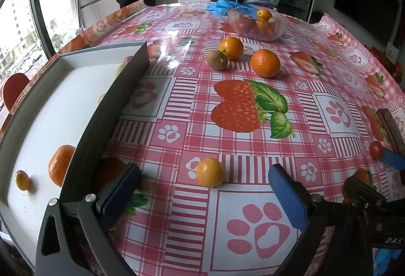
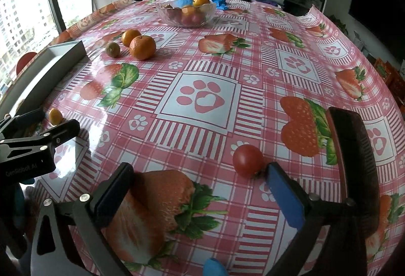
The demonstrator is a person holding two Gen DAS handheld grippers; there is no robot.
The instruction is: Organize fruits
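Both grippers, left gripper (image 1: pixel 205 197) and right gripper (image 2: pixel 200 192), gape empty over the checked surface (image 1: pixel 253 149), two orange fruits in the white tray (image 1: pixel 50 104), while small yellow-orange fruit (image 1: pixel 210 172), red cherry tomato (image 2: pixel 247 161) and more wait outside.

Loose oranges (image 1: pixel 265 63), kiwi (image 1: pixel 217 60), tomato (image 2: pixel 247 161) on tablecloth (image 1: pixel 253 149)

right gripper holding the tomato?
No: the right gripper is open and the tomato sits on the tablecloth just ahead of its blue finger.
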